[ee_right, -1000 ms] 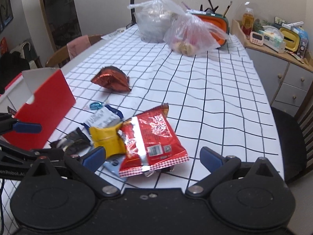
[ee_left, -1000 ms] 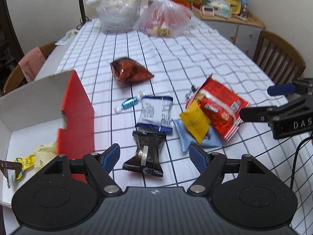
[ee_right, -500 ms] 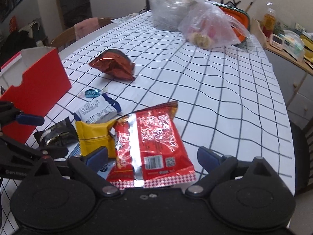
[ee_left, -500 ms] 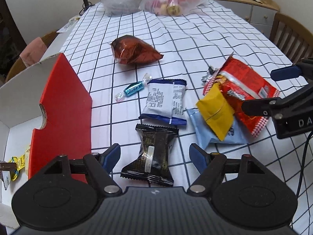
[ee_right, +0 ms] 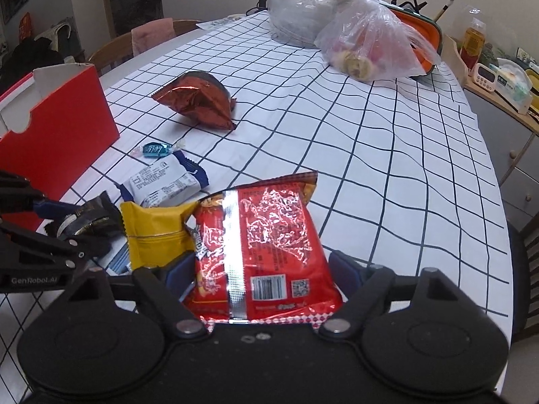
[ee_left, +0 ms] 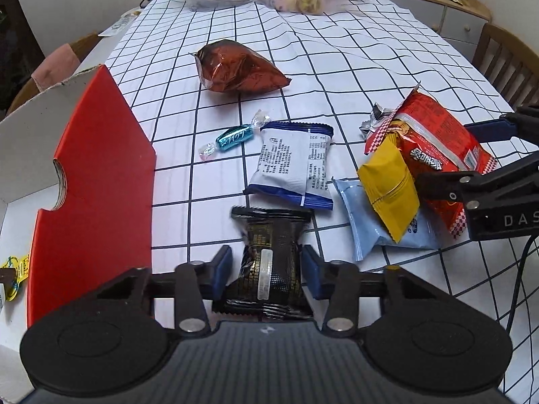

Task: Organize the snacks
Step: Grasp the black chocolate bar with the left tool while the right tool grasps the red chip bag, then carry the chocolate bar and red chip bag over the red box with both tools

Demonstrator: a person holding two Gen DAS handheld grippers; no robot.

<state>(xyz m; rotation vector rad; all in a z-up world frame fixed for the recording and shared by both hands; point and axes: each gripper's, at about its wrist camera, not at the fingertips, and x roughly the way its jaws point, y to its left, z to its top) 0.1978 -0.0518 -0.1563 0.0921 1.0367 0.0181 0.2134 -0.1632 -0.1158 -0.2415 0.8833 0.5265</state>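
Straddling the black snack packet (ee_left: 269, 262), the left gripper (ee_left: 267, 272) has just been drawing its jaws in, and the blue pads now stand close on either side of the packet's waist; whether they already press on it cannot be told. That packet lies on the checked tablecloth (ee_left: 353, 77) just right of the red box (ee_left: 97, 181), whose open white inside holds a yellow wrapper at its near end. Beyond the black packet lies a white and blue packet (ee_left: 293, 165), and past that, towards the box, a small teal candy (ee_left: 234, 136). Farther still from the box sits a puffed dark red foil bag (ee_left: 235, 67), well apart from the rest. Right of the black packet, a yellow packet (ee_left: 390, 181) leans over a pale blue packet (ee_left: 380, 225). The right gripper (ee_right: 264, 274) has likewise just been narrowing its jaws around the near end of the big red chip bag (ee_right: 266, 235); its pads sit at the bag's two edges with the jaws still wide, and a firm grip cannot be told. Two clear plastic bags (ee_right: 363, 43) stand at the far end of the table from the box.
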